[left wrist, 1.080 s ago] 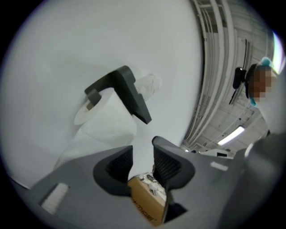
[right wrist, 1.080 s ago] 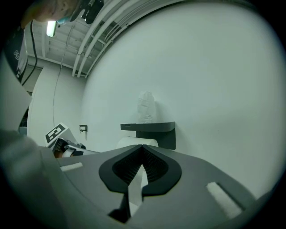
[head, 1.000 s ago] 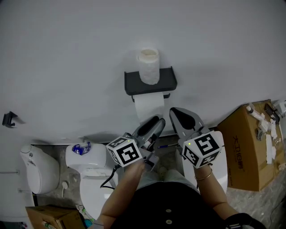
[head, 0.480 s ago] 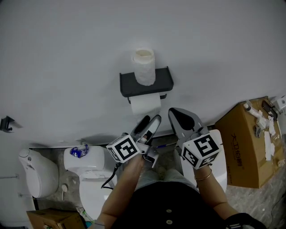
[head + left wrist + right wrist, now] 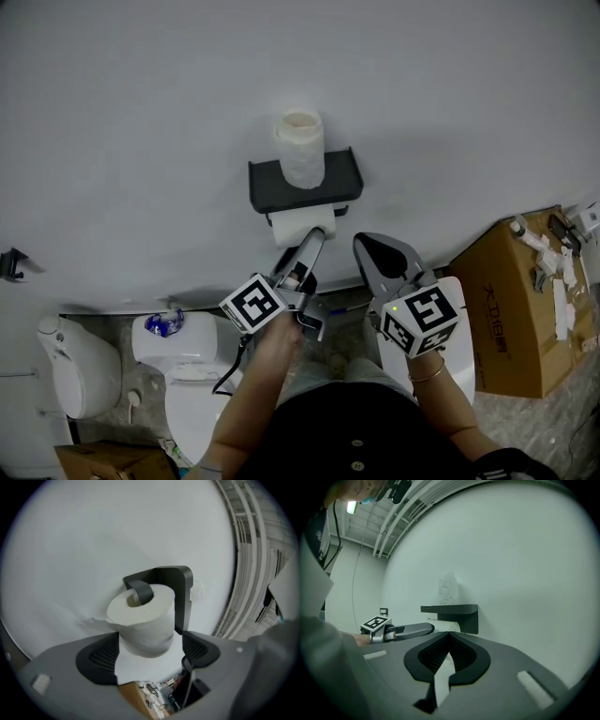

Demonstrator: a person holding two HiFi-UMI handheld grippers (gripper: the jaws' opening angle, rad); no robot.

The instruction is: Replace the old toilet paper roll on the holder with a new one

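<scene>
In front of me a black holder (image 5: 267,187) is fixed to the white wall. A fat white roll (image 5: 302,225) lies sideways on the holder's bar, under its shelf, with a loose sheet hanging down. A second roll (image 5: 300,148), a bit lumpy, stands upright on top of the shelf.
</scene>
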